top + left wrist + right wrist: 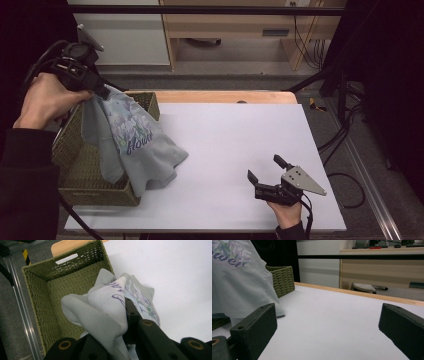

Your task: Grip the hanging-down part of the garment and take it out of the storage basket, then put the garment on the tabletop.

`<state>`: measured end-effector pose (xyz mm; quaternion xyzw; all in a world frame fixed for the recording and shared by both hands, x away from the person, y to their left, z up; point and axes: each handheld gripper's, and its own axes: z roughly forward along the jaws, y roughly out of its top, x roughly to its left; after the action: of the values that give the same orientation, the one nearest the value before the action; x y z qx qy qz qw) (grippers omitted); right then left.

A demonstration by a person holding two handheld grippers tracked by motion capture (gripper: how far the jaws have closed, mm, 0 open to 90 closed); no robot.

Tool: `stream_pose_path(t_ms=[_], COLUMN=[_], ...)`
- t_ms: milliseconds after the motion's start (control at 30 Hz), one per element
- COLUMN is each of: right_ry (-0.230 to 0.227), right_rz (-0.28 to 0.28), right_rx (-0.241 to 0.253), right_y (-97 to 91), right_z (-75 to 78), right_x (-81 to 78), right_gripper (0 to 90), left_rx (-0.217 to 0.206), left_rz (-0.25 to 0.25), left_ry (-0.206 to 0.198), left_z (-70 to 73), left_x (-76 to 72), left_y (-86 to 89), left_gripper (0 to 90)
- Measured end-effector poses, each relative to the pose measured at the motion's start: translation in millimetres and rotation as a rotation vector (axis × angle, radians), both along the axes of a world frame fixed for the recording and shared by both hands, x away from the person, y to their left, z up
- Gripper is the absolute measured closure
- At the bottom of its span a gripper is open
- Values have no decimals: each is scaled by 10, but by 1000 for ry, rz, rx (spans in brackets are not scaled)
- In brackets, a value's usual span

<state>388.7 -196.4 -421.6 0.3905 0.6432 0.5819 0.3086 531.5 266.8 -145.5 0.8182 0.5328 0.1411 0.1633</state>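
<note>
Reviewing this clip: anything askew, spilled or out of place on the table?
Nothing spilled or damaged. The only untidy thing is the grey printed shirt: held up by the left gripper, it hangs over the woven basket's rim, its hem trailing onto the white tabletop. The right gripper rests open, empty.

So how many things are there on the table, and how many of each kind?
Baskets: 1, the green woven basket
Shirts: 1, the pale printed shirt, held up by the left hand-held gripper
Hand-held grippers: 2, the other being the open right hand-held gripper
Total: 4
</note>
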Motion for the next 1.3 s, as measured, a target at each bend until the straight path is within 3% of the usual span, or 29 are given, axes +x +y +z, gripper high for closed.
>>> stream_pose_path(t_ms=[467, 667, 1000, 1300], right_ry=[9, 17, 8, 13], right_rz=[-19, -23, -26, -23], right_rx=[-7, -10, -8, -5], right_y=[-78, -89, -120, -134], right_z=[-37, -44, -39, -41], right_x=[-26, -25, -48, -51], right_gripper=[21, 21, 20, 21], left_rx=[6, 8, 18, 28], left_rz=[-24, -60, -146, -260], left_ry=[-10, -19, -52, -71], left_z=[25, 40, 83, 125], left_x=[-29, -56, -150, -257], left_y=[-100, -218, -601, -1029], left_gripper=[835, 835, 836, 837])
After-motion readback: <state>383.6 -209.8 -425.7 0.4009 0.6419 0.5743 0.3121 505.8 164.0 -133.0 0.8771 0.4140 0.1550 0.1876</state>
